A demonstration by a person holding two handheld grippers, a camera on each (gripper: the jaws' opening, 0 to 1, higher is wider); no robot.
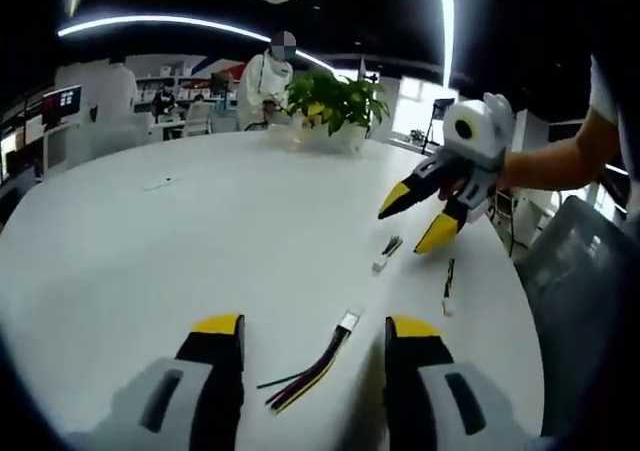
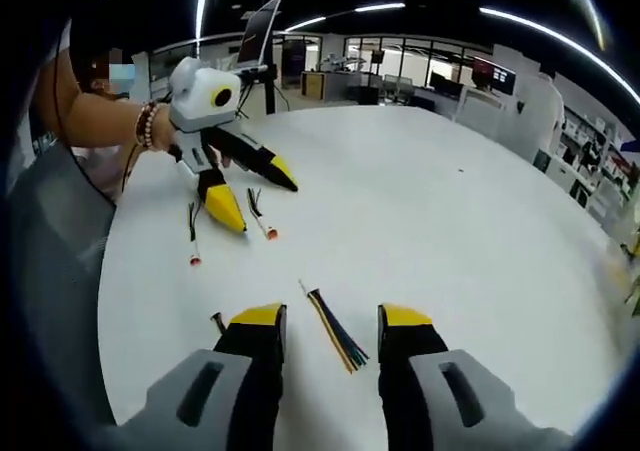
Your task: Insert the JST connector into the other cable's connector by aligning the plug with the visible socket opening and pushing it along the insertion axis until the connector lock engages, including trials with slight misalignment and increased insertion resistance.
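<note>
While nothing has yet been picked up, the multicoloured cable (image 1: 312,366) with its small white connector (image 1: 348,321) lies flat on the white table (image 1: 180,241), just ahead of and between the yellow-tipped jaws of the left gripper (image 1: 315,333), which stand apart and hold nothing. Beyond that cable, toward the far edge of the table, lie two shorter dark leads: one with a pale plug end (image 1: 385,253) and another thin one (image 1: 448,289) off to its side, each well apart from the first. The right gripper (image 1: 425,219) hovers over those two short leads, its jaws spread and empty; in the right gripper view the same fanned bundle of coloured wires (image 2: 335,331) sits between its own open jaws (image 2: 332,316), with the short leads (image 2: 260,216) (image 2: 193,236) lying farther off beneath the other gripper (image 2: 255,199). By my reading this is the reaching stage, before any grasp: each gripper needs to close on one cable near its connector, lift, then bring plug and socket face to face along one axis. The wires look thin, limp and plastic-sheathed, the housings small, hard and blocky, the tabletop smooth and matte. Past the table's far rim stands a leafy green plant (image 1: 335,99) in a white pot.
</note>
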